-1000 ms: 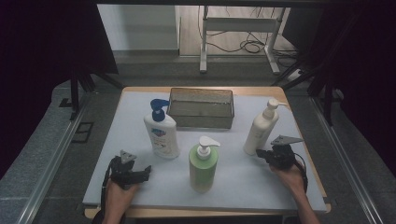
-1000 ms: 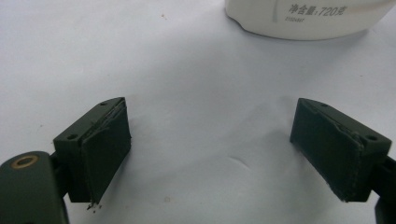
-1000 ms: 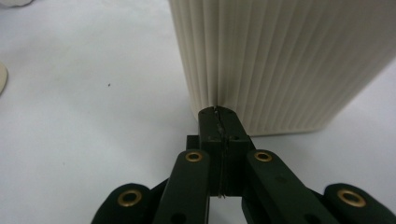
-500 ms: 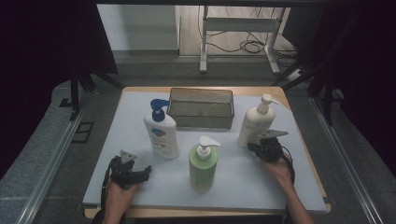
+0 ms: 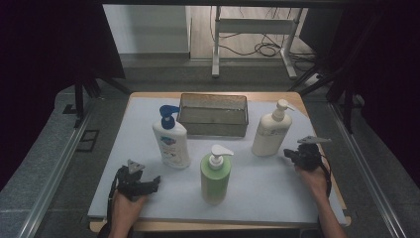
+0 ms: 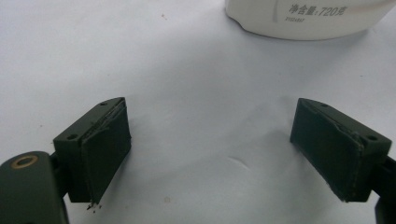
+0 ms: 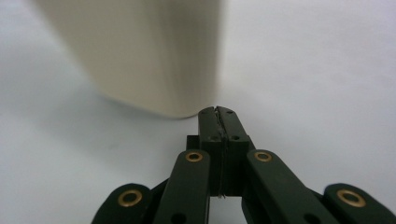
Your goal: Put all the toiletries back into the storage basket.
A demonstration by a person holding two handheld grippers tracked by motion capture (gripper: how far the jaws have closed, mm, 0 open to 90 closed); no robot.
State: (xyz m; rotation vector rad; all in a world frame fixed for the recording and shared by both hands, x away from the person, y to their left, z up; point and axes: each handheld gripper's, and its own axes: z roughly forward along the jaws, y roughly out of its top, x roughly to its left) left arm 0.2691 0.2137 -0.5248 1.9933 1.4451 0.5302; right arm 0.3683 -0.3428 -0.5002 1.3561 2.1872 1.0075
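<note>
Cream pump bottle [image 5: 270, 134]: upright, right of wire basket [image 5: 214, 114]. Right gripper [image 7: 218, 112]: jaws closed, empty, just beside bottle base. Left gripper [image 6: 210, 154]: open, idle. Step judged: approach. Jaws must be opened for grasping.

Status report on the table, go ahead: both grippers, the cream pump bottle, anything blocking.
Left gripper open, empty, low on the mat. Right gripper shut, empty, tips just short of the cream pump bottle. Bottle upright beside the metal tray. Nothing between gripper and bottle.

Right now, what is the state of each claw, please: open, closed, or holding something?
Left claw: open, holding nothing, over the bare table.
Right claw: closed, holding nothing, its tip beside the cream bottle.
</note>
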